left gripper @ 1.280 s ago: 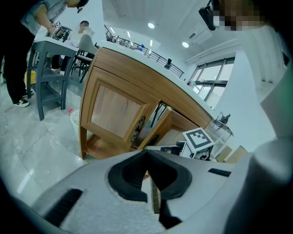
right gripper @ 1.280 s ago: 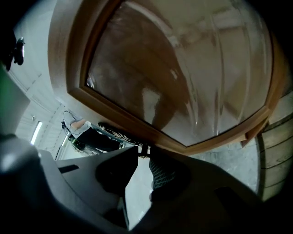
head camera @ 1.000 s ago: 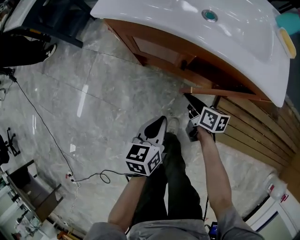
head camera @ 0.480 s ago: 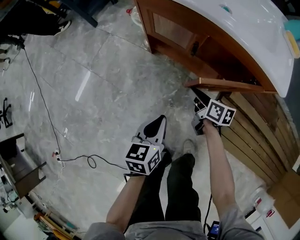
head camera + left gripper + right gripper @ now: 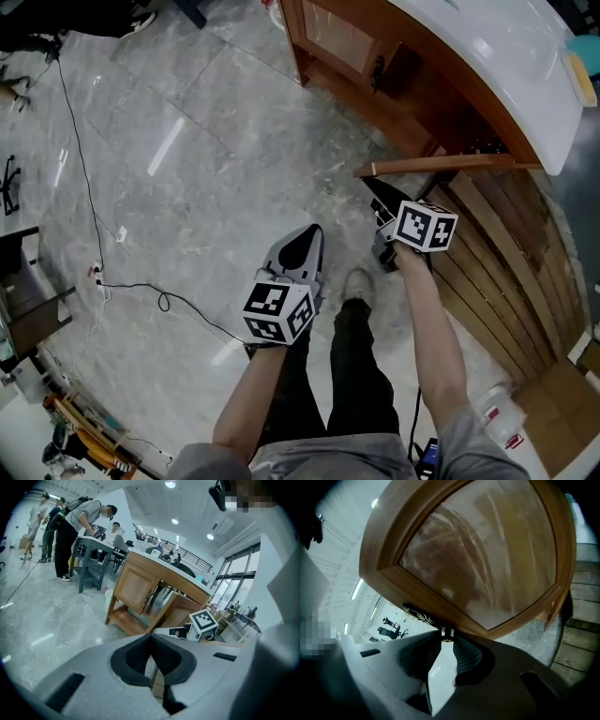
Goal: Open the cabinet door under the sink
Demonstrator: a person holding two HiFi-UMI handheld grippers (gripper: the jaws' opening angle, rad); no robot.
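Observation:
A wooden cabinet (image 5: 337,37) stands under the white sink (image 5: 506,56). Its right door (image 5: 441,167) is swung out wide and shows edge-on in the head view. My right gripper (image 5: 380,202) is at the door's free edge. In the right gripper view the door panel (image 5: 487,559) fills the frame, and my right gripper (image 5: 446,637) is shut on the end of the black ornate door handle (image 5: 423,615). My left gripper (image 5: 305,246) hangs over the floor, left of the door, shut and empty. The left gripper view shows the cabinet (image 5: 136,590) and the open door (image 5: 180,613) ahead.
A black cable (image 5: 141,291) trails over the grey marble floor at the left. Wooden slats (image 5: 506,272) lie to the right of the cabinet, with a white bottle (image 5: 497,412) near them. My shoe (image 5: 356,281) is between the grippers. People (image 5: 70,531) stand at a table beyond the cabinet.
The door has swung further out with my right gripper on its handle. Both hands and my body have shifted back from the cabinet. The left gripper stays shut.

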